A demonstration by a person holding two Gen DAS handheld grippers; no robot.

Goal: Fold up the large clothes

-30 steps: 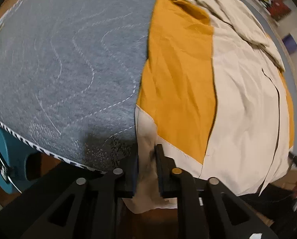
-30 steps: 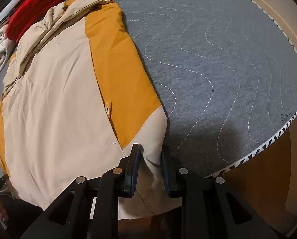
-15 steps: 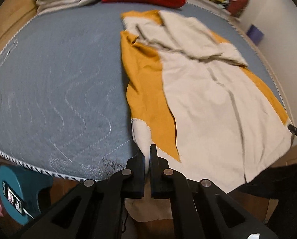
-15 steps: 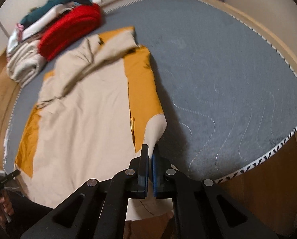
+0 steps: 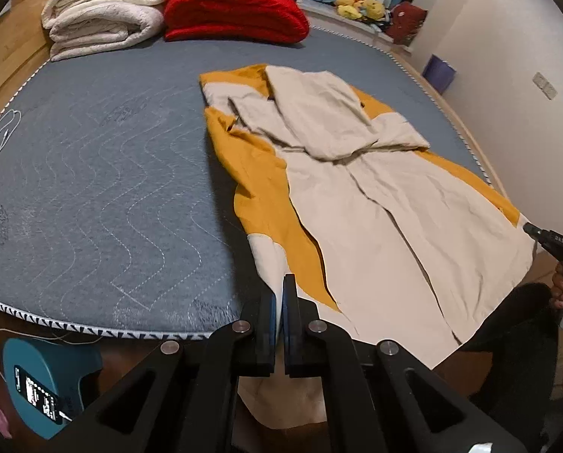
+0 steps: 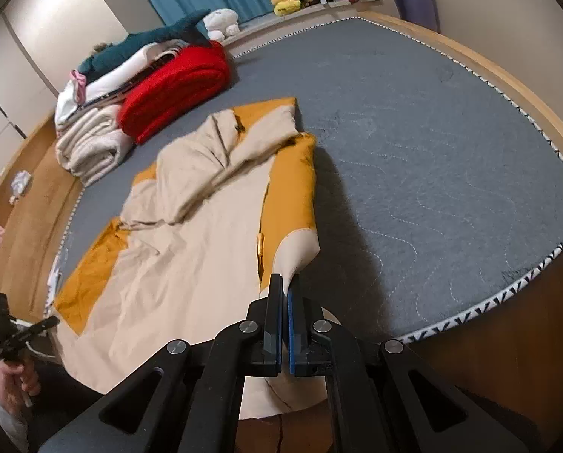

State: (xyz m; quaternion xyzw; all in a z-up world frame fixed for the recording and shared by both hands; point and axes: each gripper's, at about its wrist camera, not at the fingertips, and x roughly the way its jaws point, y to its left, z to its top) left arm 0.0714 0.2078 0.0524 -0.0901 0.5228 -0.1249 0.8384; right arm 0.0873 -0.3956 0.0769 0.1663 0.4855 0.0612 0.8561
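Your left gripper (image 5: 279, 283) is clamped on one bottom corner of the beige-and-mustard jacket (image 5: 357, 196), and your right gripper (image 6: 285, 283) is pinched tight on the other bottom corner. The jacket lies spread lengthwise on the grey quilted mattress (image 5: 93, 188), its hem raised at the near edge, sleeves folded across its upper part.

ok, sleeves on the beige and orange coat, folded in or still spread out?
Folded in. Both beige sleeves cross over the chest of the coat, body still full length on the grey mattress; no fold in the body.
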